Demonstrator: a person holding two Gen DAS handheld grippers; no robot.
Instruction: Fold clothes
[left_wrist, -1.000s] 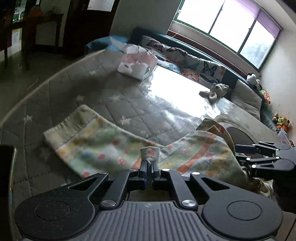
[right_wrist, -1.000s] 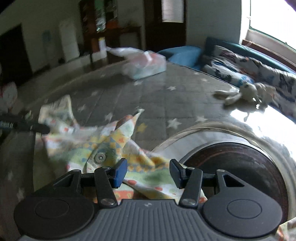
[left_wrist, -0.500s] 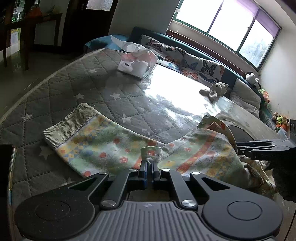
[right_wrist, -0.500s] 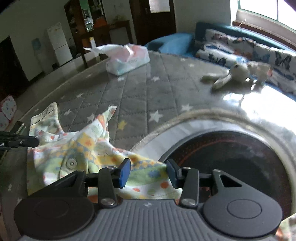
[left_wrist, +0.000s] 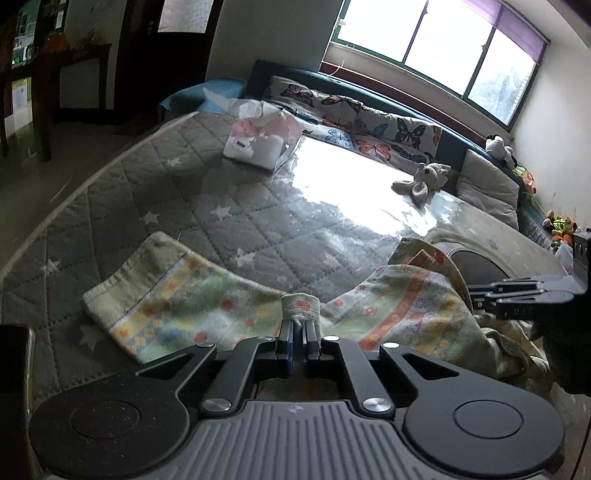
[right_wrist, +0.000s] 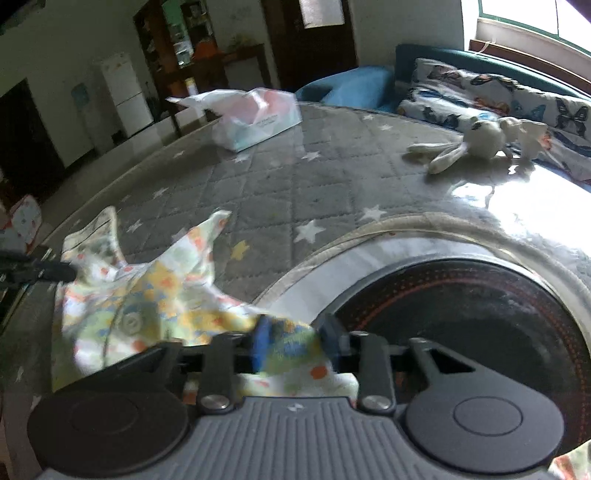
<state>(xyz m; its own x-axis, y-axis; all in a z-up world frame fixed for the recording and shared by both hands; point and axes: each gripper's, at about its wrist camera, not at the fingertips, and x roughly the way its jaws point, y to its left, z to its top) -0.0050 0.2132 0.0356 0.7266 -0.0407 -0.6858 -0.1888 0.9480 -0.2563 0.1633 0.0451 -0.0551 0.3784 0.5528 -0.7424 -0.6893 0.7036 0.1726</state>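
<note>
A small patterned child's garment (left_wrist: 192, 295), pale green with orange and yellow marks, lies spread on the grey star-quilted table cover (left_wrist: 147, 192). My left gripper (left_wrist: 299, 332) is shut on a folded edge of it near the front. The garment also shows in the right wrist view (right_wrist: 155, 295), with a round snap button. My right gripper (right_wrist: 295, 339) has its jaws apart with a fold of the garment between the pads; it also shows in the left wrist view (left_wrist: 517, 295) at the garment's right end.
A round dark inset plate (right_wrist: 480, 314) sits in the table at the right. A tissue pack in a plastic bag (left_wrist: 258, 136) and a plush rabbit (right_wrist: 469, 144) lie farther back. Butterfly cushions (left_wrist: 369, 122) line the bench under the window.
My right gripper has moved forward onto the garment, so cloth now lies between its pads and its jaws are closer. The left gripper keeps its hold and has barely moved.
</note>
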